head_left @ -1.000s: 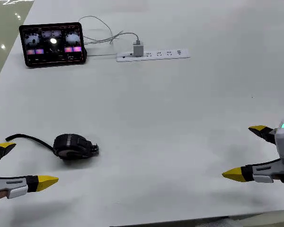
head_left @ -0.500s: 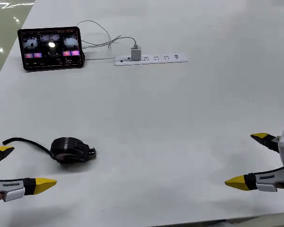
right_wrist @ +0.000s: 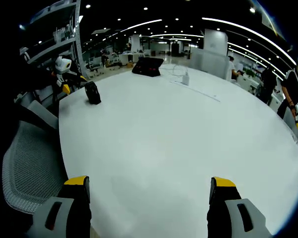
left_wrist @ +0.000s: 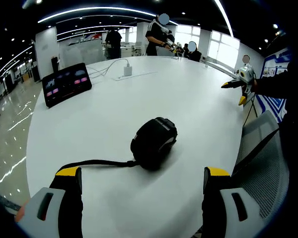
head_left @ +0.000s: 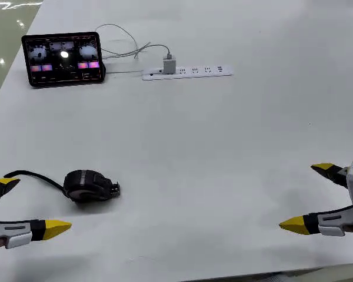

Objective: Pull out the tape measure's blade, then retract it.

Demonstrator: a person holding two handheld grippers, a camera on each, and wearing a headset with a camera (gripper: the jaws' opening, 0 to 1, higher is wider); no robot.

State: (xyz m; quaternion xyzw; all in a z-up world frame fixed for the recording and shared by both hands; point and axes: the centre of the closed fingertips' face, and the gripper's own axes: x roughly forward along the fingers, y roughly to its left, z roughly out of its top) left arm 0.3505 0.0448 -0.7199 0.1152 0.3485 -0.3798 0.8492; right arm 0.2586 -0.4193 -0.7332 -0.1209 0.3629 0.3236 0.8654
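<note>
tape measure (head_left: pixel 88 185) | black, round case; on white table; black strap trailing left

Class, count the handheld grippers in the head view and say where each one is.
2. The left gripper is at the lower left edge, beside the tape measure; the right gripper is at the lower right edge, over the table. None seems hidden.

I'm seeing the tape measure (head_left: pixel 88 185) looking matt black plastic, its strap (head_left: pixel 32 174) dull black cord. The table (head_left: pixel 212 153) is reading smooth, white, faintly sheeny. The tablet (head_left: pixel 63 59) screen is shining glossy; power strip (head_left: pixel 187 71) white plastic.
</note>
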